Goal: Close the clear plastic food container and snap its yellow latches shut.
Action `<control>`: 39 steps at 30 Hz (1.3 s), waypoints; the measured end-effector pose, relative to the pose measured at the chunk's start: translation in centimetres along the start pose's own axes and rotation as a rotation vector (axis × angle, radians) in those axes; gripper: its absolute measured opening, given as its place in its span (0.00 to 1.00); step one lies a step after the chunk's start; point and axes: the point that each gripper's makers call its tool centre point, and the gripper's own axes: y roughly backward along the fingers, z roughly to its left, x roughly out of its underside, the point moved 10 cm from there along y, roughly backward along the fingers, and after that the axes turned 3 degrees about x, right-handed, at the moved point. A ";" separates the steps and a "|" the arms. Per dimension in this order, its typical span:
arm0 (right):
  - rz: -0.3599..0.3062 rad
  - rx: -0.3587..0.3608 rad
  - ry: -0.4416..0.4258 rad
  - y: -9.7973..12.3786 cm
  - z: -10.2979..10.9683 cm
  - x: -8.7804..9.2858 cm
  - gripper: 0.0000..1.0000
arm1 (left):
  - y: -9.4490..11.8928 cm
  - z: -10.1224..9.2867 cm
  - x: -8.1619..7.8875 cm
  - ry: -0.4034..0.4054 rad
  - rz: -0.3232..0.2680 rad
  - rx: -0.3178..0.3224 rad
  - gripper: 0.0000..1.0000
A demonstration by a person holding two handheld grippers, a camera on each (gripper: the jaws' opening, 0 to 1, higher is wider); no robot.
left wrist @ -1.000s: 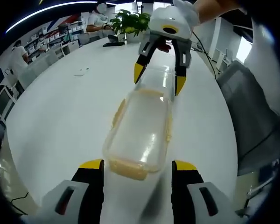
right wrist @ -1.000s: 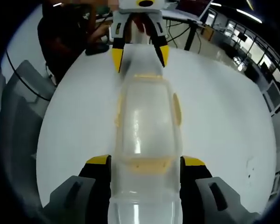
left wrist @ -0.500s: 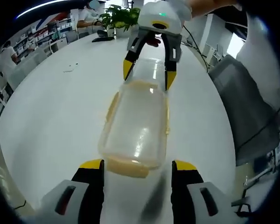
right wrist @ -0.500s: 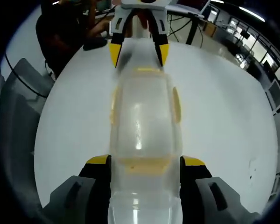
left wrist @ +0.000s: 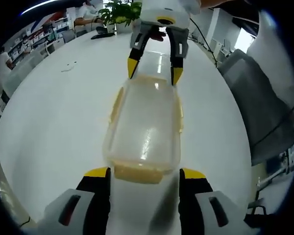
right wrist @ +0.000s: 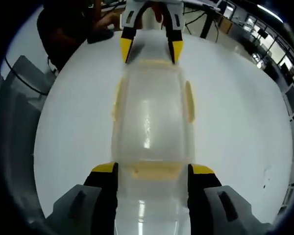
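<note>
Centre of both views, the container (left wrist: pixel 144 129) lies lengthwise on the white table (left wrist: pixel 54 117), lid on, one gripper at each short end. At the bottom of the left gripper view the left gripper (left wrist: pixel 144 172) has its jaws apart, straddling the near end latch (left wrist: pixel 137 173) without visibly touching it. The right gripper (right wrist: pixel 149 169) stands the same way at the opposite end, jaws apart around that latch (right wrist: pixel 154 170). Side latches (right wrist: pixel 188 100) show along the long edges; whether any is snapped down I cannot tell.

Likely handling: thin clear plastic, light and empty-looking, so it should slide easily on the smooth top and flex under pressure. Pressing both end latches together, from opposing sides, would brace it. Push on the yellow tabs rather than the lid's glossy, slippery middle.
</note>
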 end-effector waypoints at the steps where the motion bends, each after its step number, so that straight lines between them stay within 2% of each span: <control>1: -0.005 -0.006 -0.013 0.0 0.0 0.0 0.54 | -0.1 0.0 0.0 -0.002 0.003 0.003 0.51; 7: 0.002 -0.023 -0.036 -0.2 -0.3 0.1 0.52 | -0.3 0.0 0.0 0.001 0.000 0.012 0.48; 20: 0.016 -0.035 -0.023 -0.3 -0.3 -0.1 0.46 | -0.3 0.2 -0.1 -0.023 -0.018 0.007 0.45; 27: 0.019 -0.036 -0.017 -0.3 -0.4 -0.1 0.44 | -0.3 0.5 0.0 -0.071 -0.003 -0.015 0.41; 28: 0.019 -0.036 -0.017 -0.3 -0.4 -0.1 0.44 | -0.4 0.6 0.2 -0.100 0.003 -0.028 0.40; 29: 0.020 -0.036 -0.016 -0.3 -0.4 -0.2 0.44 | -0.4 0.5 0.2 -0.079 -0.002 -0.020 0.40; 34: 0.030 -0.036 -0.012 -0.4 -0.5 -0.3 0.44 | -0.4 0.7 0.5 -0.078 -0.016 -0.024 0.40; 39: 0.043 -0.041 -0.012 -0.4 -0.6 0.0 0.38 | -0.4 0.8 0.9 -0.065 -0.040 -0.032 0.39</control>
